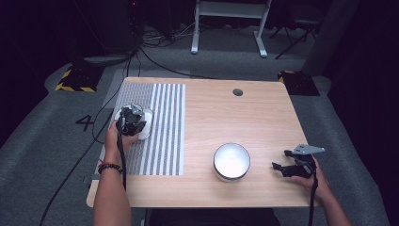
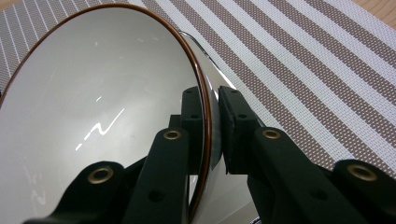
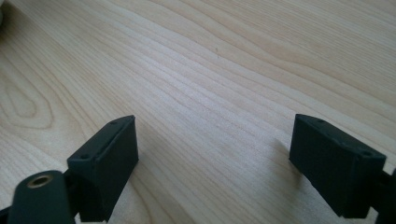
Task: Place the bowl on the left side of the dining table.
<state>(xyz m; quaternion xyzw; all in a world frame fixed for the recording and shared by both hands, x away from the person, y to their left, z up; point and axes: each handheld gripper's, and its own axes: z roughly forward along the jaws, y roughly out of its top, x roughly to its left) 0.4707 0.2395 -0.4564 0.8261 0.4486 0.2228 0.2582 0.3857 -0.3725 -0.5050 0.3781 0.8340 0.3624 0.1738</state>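
My left gripper [image 1: 134,123] is shut on the rim of a white bowl [image 1: 145,123] over the striped placemat [image 1: 162,141] at the table's left. In the left gripper view the bowl [image 2: 93,116] has a thin brown rim and is tilted on its side, with one jaw inside and one outside the wall, left gripper [image 2: 212,126]. A second white bowl [image 1: 231,161] stands upright on the bare wood near the front middle. My right gripper [image 1: 281,161] rests at the front right, jaws wide apart over bare wood, right gripper [image 3: 215,154] with nothing between them.
The wooden table [image 1: 263,117] has a dark cable hole [image 1: 237,92] near its far edge. Cables trail from both grippers off the front edge. Grey carpet, black stands and a white frame lie beyond the table.
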